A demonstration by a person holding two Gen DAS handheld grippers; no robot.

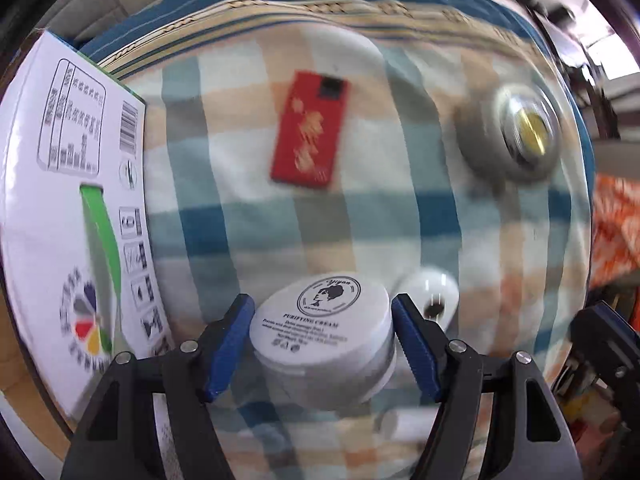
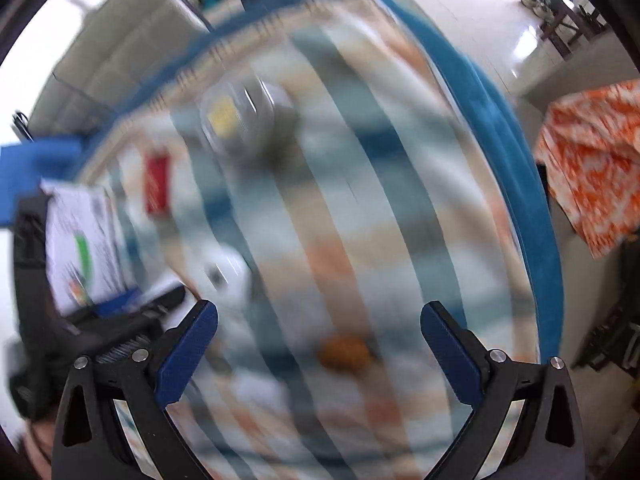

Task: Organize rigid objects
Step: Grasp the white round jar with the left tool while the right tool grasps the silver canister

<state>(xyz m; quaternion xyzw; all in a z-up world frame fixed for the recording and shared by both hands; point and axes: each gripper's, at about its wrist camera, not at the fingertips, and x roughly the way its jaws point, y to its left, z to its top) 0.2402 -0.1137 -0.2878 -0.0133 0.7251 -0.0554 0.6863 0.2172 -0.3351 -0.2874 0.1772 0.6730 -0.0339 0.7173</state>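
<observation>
Two blue pads (image 1: pixel 230 344) of the left hand-held gripper (image 1: pixel 324 346) sit against opposite sides of the white cream jar (image 1: pixel 322 334), which is held between them above the checked cloth (image 1: pixel 248 216) near its near edge; whether the jar has cleared the cloth cannot be told. The right hand-held gripper (image 2: pixel 318 356) is spread wide and holds nothing, and its view is heavily blurred. Judged step: carry the jar to its place among the other items. Keep the lid level and the pads centred on the jar wall, since the smooth plastic may slip if the grip drifts toward the rim. The white oval object (image 1: pixel 430 294) lies just beside the jar on the right; move away from it, not across it. The white carton (image 1: pixel 68 216) stands along the left edge, the red flat box (image 1: pixel 310 130) lies toward the far edge, and the round grey case (image 1: pixel 512 130) lies toward the far right corner. Set the jar down flat before releasing it.
</observation>
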